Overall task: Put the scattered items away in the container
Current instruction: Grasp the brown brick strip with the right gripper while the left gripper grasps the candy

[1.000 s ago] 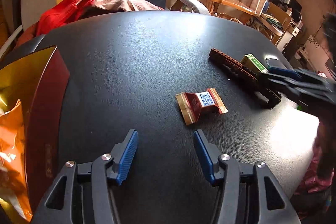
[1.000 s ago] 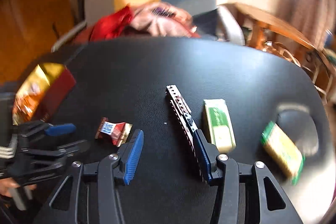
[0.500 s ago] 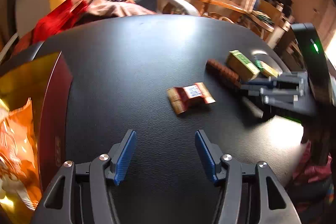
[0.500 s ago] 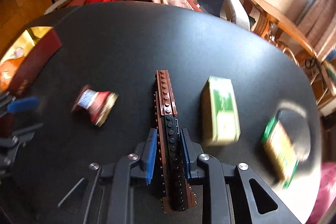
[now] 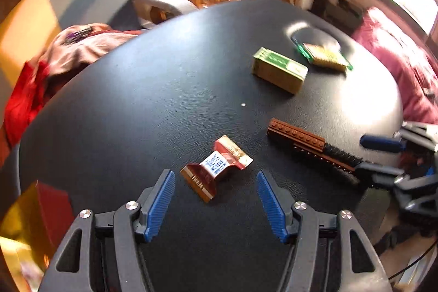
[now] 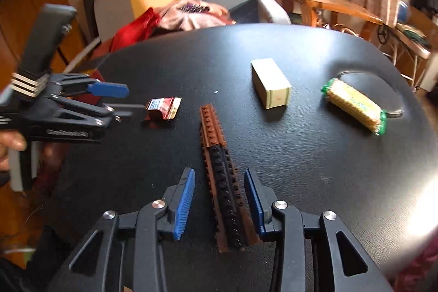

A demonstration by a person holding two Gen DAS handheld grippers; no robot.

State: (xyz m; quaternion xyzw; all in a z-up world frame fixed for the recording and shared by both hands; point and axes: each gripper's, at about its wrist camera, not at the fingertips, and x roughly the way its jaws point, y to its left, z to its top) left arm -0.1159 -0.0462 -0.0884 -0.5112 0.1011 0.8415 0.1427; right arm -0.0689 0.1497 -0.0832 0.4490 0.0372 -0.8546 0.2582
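Left wrist view: left claw (image 5: 216,205) wide apart and opening, nothing gripped. Red candy (image 5: 216,167) just ahead of the blue tips, flat on the black table (image 5: 153,100), not touched. Red and gold box (image 5: 41,212) low on the left of this claw, seen only here. Right claw (image 5: 383,155) far off to the right, at the dark end of the brick bar (image 5: 312,148).

Right wrist view: right claw (image 6: 219,203) opening, brick bar (image 6: 221,182) lying between the blue pads with a gap on each side, not clamped. Left claw (image 6: 117,100) off to the left, with a hand (image 6: 11,147) behind it, seen only here. Candy (image 6: 163,107) just past that claw's tips.

Count on the table, same in both views:
- One red candy.
- One brown and black brick bar.
- One green and cream box (image 6: 271,84), ahead and a bit right of the right claw.
- One yellow packet with green ends (image 6: 356,106), farther right.
- Two claws.

Clothes pile (image 6: 175,18) on a chair past the table's far edge.
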